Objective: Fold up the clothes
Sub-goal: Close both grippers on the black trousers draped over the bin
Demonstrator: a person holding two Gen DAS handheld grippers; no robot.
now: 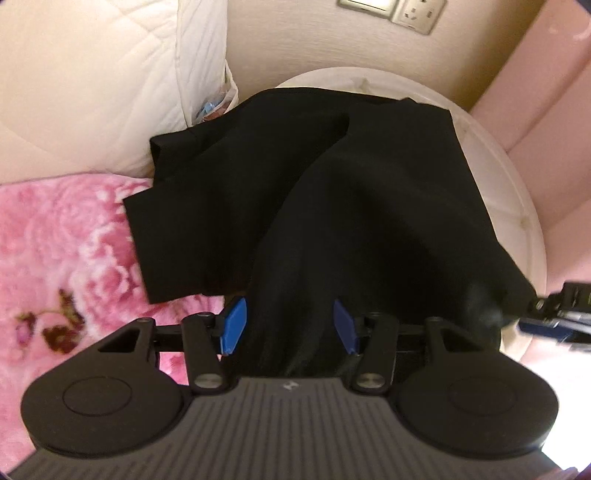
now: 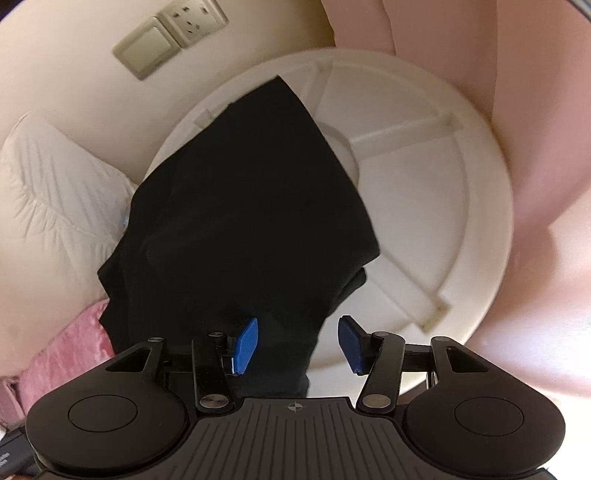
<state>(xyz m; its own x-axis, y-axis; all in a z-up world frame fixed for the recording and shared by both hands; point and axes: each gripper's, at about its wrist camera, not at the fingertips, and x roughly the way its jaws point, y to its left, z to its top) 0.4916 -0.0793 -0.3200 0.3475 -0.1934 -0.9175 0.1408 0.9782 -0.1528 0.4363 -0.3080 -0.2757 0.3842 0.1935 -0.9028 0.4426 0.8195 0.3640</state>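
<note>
A black garment (image 1: pixel 332 184) lies rumpled across a round white table top (image 1: pixel 517 206), and its left part spills onto a pink flowered blanket (image 1: pixel 55 240). My left gripper (image 1: pixel 291 326) points steeply down over the garment's near edge. Its blue pads stand wide apart, with a ridge of black cloth between them that they do not pinch. In the right wrist view the garment (image 2: pixel 240 221) covers the left half of the table top (image 2: pixel 424 221). My right gripper (image 2: pixel 297 345) is open. Cloth lies by its left pad, and its right pad stands clear over bare white.
A white quilted pillow (image 1: pixel 92 74) lies at the back left against a cream wall with a switch and socket plate (image 1: pixel 391 11). Pink fabric (image 1: pixel 554 92) hangs at the right beside the table. The right half of the table top is bare, with raised ribs.
</note>
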